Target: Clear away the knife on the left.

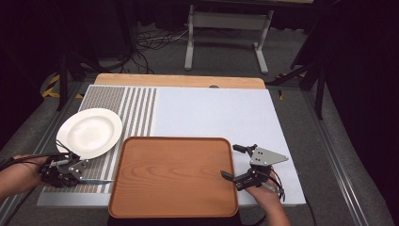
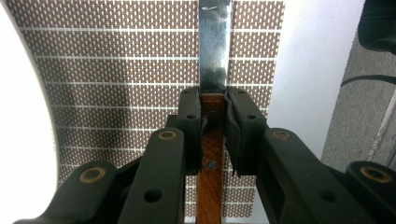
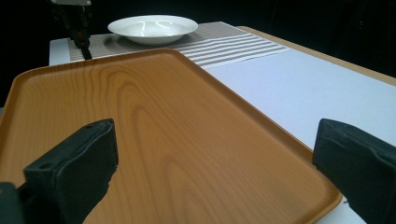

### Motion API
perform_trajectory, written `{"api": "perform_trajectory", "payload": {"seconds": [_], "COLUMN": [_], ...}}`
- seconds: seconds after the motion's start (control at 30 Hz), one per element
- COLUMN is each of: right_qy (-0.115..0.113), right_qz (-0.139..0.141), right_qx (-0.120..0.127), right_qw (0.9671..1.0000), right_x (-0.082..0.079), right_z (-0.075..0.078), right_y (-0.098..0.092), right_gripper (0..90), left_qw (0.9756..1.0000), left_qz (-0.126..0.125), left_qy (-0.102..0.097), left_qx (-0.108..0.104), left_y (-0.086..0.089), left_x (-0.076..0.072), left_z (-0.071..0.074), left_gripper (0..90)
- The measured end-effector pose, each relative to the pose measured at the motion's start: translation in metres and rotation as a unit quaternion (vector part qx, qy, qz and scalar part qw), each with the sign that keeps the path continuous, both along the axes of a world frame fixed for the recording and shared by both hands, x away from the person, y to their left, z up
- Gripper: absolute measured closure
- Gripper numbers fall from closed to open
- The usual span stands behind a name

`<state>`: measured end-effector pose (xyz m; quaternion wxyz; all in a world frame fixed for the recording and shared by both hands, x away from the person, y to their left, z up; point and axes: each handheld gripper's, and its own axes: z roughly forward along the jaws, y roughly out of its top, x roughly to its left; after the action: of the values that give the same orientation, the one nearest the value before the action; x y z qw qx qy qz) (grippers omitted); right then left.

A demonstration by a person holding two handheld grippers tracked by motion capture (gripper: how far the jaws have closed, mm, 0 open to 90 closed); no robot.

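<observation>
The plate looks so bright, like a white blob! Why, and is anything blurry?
In the left gripper view the plate is washed out by glare and the knife blade mirrors the light; in the right gripper view the close-up jaws look soft, while the tray grain stays sharp.

The flat wooden tray [image 1: 174,176] lies bare at the near middle; far right, the white mat [image 1: 221,113] is open; a white round plate [image 1: 89,133] blocks the left.
</observation>
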<state>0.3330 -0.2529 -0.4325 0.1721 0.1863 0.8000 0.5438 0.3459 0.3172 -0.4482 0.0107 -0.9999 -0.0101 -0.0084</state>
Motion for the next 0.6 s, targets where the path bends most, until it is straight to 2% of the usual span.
{"api": "perform_trajectory", "payload": {"seconds": [0.43,0.57,0.6], "right_qy": [-0.001,-0.001,0.0], "right_qz": [0.0,0.0,0.0], "right_qx": [0.002,0.001,0.0], "right_qw": [1.0,1.0,1.0], "right_x": [0.0001,0.0002,0.0003], "right_z": [0.0006,0.0004,0.0003], "right_y": [-0.0015,-0.0014,-0.0014], "right_gripper": [1.0,1.0,1.0], "left_qw": [0.9999,0.9999,0.9997], "left_qz": [0.01,0.012,0.02], "left_qy": [-0.004,-0.003,-0.006], "left_qx": [0.001,-0.008,-0.011], "left_y": [0.001,0.0038,0.0045], "left_x": [-0.0007,0.0002,-0.0008], "left_z": [0.0007,0.0049,0.0069], "left_gripper": [77.8,77.9,77.9]}}
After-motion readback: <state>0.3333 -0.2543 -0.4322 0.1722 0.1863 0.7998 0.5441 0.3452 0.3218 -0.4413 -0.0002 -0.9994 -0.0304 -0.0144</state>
